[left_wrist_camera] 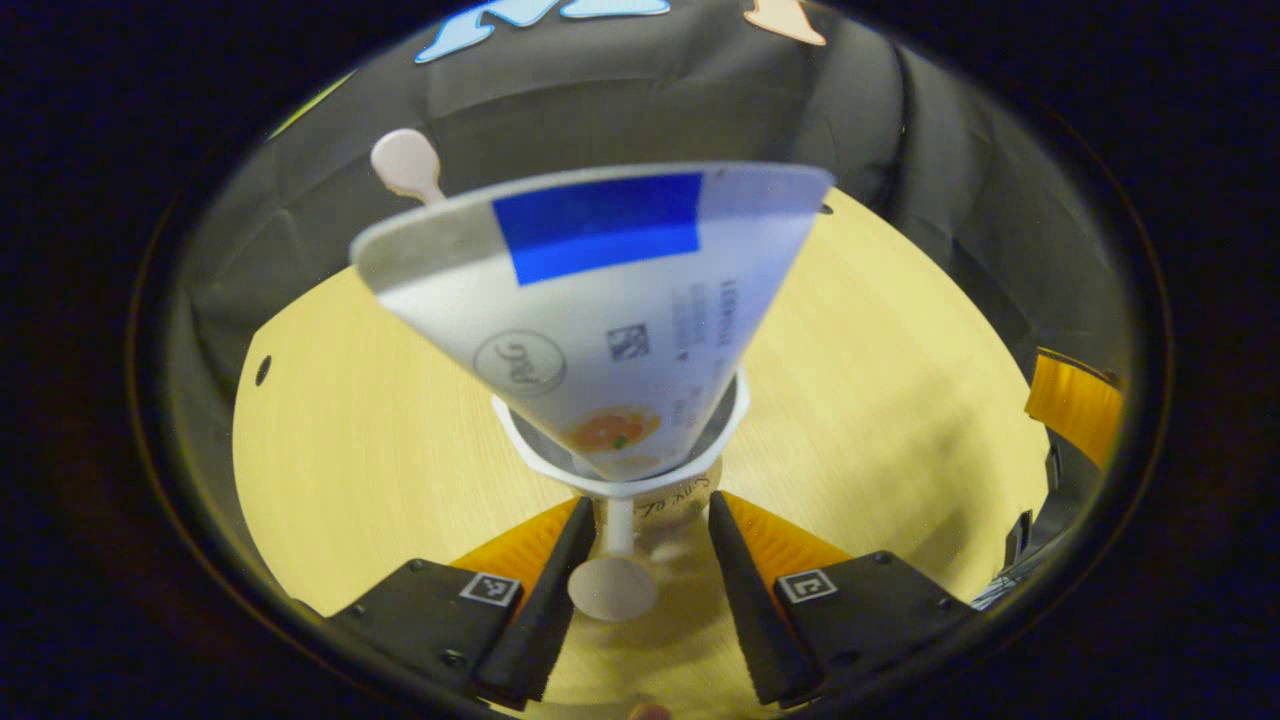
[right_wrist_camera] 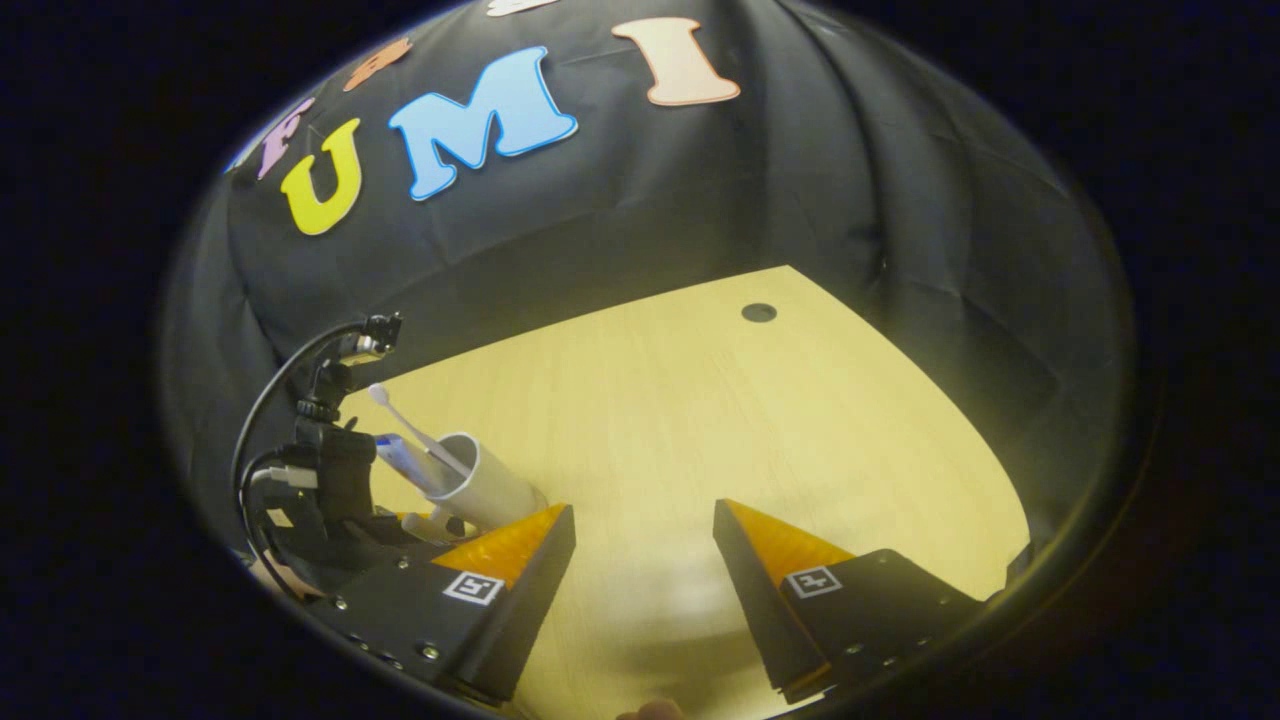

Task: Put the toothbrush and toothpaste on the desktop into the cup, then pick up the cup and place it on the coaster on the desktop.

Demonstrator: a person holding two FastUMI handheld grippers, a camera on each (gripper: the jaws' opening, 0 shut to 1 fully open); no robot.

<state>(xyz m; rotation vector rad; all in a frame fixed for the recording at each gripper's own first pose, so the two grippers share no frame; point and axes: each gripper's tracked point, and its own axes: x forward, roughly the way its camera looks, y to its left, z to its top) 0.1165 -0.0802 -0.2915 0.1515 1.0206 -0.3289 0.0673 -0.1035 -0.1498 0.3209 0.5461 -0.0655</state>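
Toothpaste (left_wrist_camera: pixel 600 300) and toothbrush (left_wrist_camera: pixel 405 165) stood in the cup (left_wrist_camera: pixel 650 480), pinched by the left gripper (left_wrist_camera: pixel 640 570); right gripper (right_wrist_camera: pixel 640 560) hung spread, idle; next, seemingly, finding the coaster.

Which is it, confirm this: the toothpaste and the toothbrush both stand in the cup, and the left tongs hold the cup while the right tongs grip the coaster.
Wrong on the right tongs: the right gripper view shows them open over bare desk, gripping nothing. The rest holds: toothpaste and toothbrush stand in the cup, held by the left tongs.
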